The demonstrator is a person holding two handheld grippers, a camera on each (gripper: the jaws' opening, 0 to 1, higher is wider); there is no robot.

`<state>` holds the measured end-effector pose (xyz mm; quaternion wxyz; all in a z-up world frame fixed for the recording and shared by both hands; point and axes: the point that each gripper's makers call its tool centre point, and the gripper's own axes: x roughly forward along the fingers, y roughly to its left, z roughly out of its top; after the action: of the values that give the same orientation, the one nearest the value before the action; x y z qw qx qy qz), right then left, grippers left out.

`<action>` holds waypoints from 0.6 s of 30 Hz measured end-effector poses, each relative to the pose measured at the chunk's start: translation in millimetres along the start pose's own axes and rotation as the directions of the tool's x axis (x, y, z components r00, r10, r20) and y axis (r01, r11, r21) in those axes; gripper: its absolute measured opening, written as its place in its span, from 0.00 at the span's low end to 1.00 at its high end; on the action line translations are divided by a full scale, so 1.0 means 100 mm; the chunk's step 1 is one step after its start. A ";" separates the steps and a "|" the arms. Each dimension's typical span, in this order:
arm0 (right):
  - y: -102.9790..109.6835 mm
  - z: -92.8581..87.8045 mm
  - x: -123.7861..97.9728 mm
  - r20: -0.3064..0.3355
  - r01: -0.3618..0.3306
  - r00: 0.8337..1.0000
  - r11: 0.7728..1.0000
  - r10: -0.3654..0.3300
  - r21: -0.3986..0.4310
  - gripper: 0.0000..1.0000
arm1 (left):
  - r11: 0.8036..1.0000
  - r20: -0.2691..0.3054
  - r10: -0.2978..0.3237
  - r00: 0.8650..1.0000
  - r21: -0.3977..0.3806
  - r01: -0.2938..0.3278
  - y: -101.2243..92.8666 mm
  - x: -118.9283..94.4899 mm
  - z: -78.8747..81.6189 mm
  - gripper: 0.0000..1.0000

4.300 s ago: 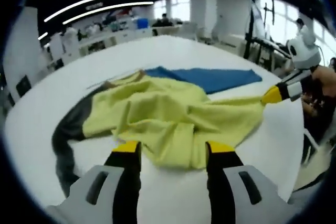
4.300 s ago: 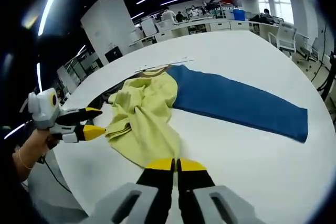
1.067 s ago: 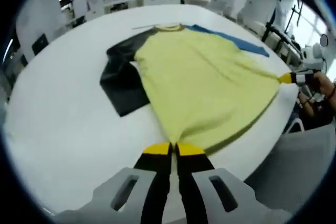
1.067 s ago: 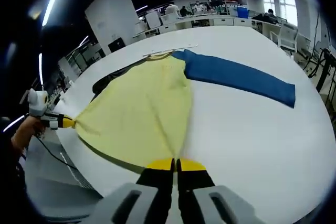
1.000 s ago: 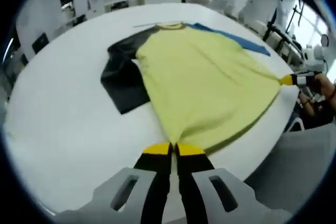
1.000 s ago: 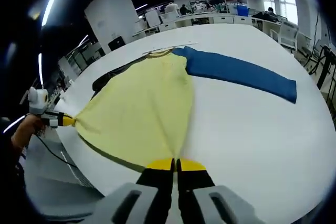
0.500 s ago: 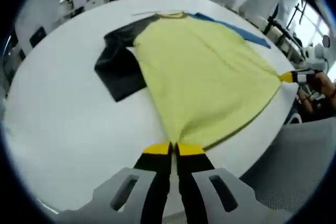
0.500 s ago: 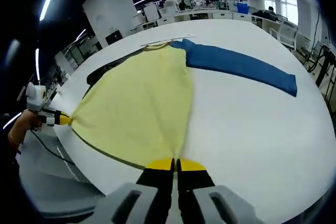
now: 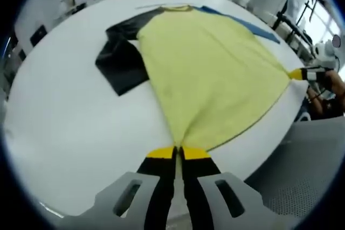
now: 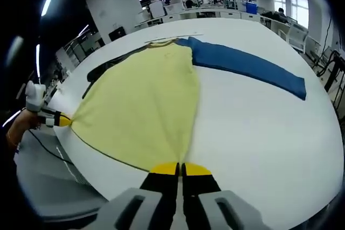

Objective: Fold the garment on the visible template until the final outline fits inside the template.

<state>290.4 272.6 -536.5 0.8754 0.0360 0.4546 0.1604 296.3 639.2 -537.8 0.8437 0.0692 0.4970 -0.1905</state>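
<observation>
A yellow shirt (image 9: pixel 210 68) lies spread flat on a white desk (image 9: pixel 64 122), pulled taut by its hem.

The left hand-held gripper (image 9: pixel 176 153) and the right hand-held gripper (image 10: pixel 179 169) each have their jaws pressed together, pinching a bottom corner of the shirt at the desk's near edge. From the shirt's body a dark sleeve (image 9: pixel 121 60) lies bent to one side and a blue sleeve (image 10: pixel 245 65) stretches out straight to the other.
</observation>
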 end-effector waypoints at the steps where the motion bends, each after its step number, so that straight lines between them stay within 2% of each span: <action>1: 0.00 0.00 0.00 -0.001 0.000 1.000 1.000 0.000 0.000 0.00 | 1.000 0.001 -0.001 1.000 -0.007 0.001 0.00 0.00 -0.01 0.01; 12: 0.00 -0.05 0.02 -0.025 -0.007 1.000 1.000 0.007 -0.018 0.00 | 1.000 -0.002 0.001 1.000 -0.020 -0.001 0.00 -0.02 -0.05 0.02; 16: -0.01 -0.05 0.02 -0.025 -0.011 1.000 1.000 0.010 -0.011 0.01 | 1.000 0.000 0.003 1.000 -0.010 -0.003 -0.01 -0.03 -0.06 0.09; 18: 0.00 -0.05 0.02 -0.024 -0.013 1.000 1.000 0.013 -0.008 0.05 | 1.000 0.028 0.005 1.000 -0.001 -0.005 0.00 -0.04 -0.04 0.14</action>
<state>287.2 272.3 -541.0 0.8690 0.0335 0.4640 0.1685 291.3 641.0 -536.4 0.8510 0.0675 0.4852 -0.1891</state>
